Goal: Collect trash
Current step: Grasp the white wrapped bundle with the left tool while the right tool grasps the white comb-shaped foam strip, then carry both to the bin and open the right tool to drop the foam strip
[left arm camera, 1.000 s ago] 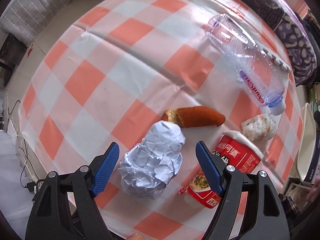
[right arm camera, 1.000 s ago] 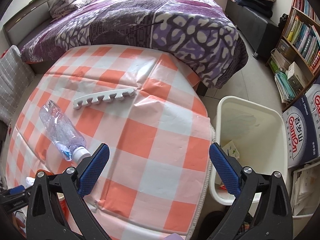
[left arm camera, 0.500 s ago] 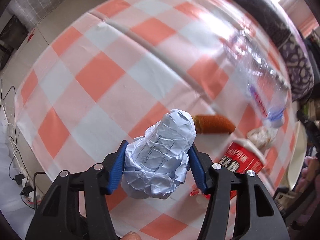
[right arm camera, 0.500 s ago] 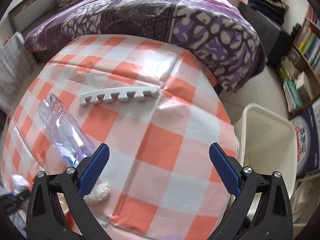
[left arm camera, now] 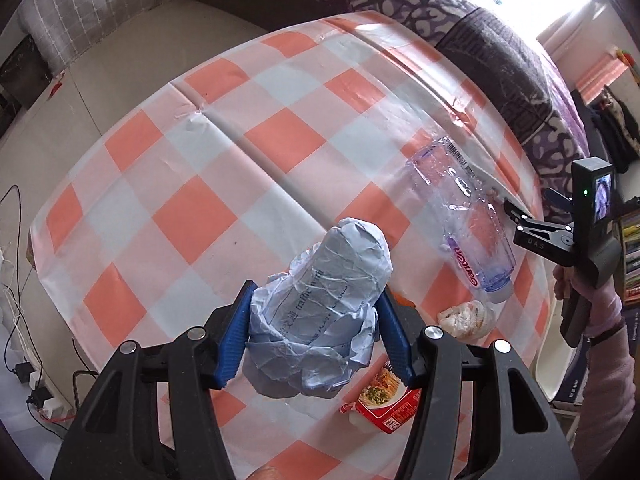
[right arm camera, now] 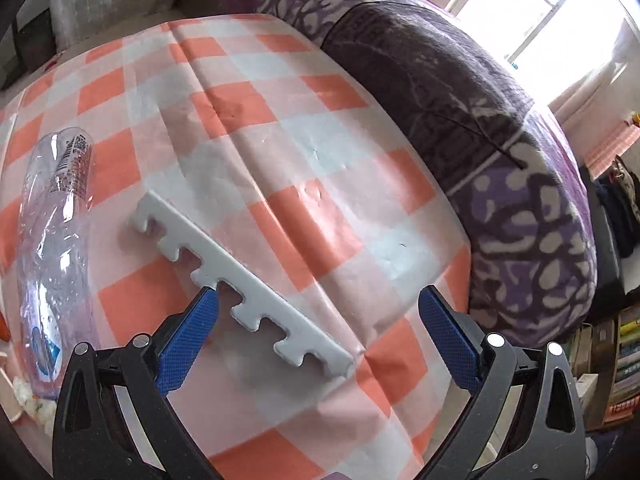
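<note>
My left gripper (left arm camera: pixel 314 340) is shut on a crumpled ball of white paper (left arm camera: pixel 320 312) and holds it above the checked table (left arm camera: pixel 240 168). On the table beyond lie an empty clear plastic bottle (left arm camera: pixel 466 220), a crumpled tissue (left arm camera: pixel 464 318) and a red noodle cup (left arm camera: pixel 386 404). My right gripper (right arm camera: pixel 318 336) is open, its blue fingers either side of a white notched foam strip (right arm camera: pixel 244 288) that lies flat on the cloth. The bottle also shows at the left of the right wrist view (right arm camera: pixel 54 248). The right gripper's body shows at the right edge of the left wrist view (left arm camera: pixel 568 236).
A bed with a purple patterned cover (right arm camera: pixel 500 152) runs along the table's far side. A grey cushion (left arm camera: pixel 88 4) lies at the far left. Bookshelves (right arm camera: pixel 624 360) stand at the right. Cables and a power strip (left arm camera: pixel 36 396) lie on the floor left of the table.
My left gripper closed on the paper ball and lifted it off the table. My right gripper swung left from the white bin to hover over the foam strip, still open.
</note>
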The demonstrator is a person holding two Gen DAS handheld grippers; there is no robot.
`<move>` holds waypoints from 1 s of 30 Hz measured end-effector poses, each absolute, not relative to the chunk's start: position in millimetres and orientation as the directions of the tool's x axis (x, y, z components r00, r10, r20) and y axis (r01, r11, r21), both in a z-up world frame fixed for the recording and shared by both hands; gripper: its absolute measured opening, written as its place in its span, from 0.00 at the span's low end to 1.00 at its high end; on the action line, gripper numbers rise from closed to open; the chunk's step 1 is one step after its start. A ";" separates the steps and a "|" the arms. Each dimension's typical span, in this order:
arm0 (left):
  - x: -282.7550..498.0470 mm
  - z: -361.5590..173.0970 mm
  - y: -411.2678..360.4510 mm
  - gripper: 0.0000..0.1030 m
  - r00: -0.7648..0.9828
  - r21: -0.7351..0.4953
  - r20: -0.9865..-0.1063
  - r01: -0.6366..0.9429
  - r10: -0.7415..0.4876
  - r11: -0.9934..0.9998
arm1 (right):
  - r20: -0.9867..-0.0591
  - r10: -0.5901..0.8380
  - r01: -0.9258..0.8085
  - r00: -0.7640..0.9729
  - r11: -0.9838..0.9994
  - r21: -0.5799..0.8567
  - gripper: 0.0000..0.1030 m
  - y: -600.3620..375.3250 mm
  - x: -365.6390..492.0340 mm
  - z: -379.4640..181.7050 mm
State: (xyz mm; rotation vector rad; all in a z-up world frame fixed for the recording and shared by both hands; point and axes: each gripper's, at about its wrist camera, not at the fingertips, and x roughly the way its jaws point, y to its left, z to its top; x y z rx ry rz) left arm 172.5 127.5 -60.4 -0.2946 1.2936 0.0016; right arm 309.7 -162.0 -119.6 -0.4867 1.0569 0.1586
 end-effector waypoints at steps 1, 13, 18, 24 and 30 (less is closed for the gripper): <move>174.4 -61.7 126.9 0.56 0.273 -0.216 -0.948 -0.166 -0.166 0.962 | -0.876 -0.078 -0.366 0.475 0.888 -0.278 0.90 -163.1 313.9 -123.8; 181.5 -60.1 116.9 0.56 0.300 -0.209 -0.942 -0.172 -0.151 0.963 | -0.858 0.125 -0.279 0.499 0.960 -0.023 0.24 -167.7 298.5 -112.3; 180.0 -44.9 117.5 0.56 0.356 -0.235 -0.921 -0.177 -0.160 0.956 | -0.822 0.119 -0.210 0.557 0.978 -0.002 0.24 -175.0 281.3 -91.5; 178.0 -15.6 108.7 0.56 0.455 -0.251 -0.877 -0.160 -0.155 0.955 | -0.751 0.094 -0.133 0.654 0.991 0.008 0.24 -178.3 249.7 -35.6; 174.5 11.1 90.2 0.56 0.548 -0.245 -0.825 -0.128 -0.137 0.961 | -0.708 0.066 -0.070 0.703 0.997 0.023 0.24 -185.6 220.0 2.4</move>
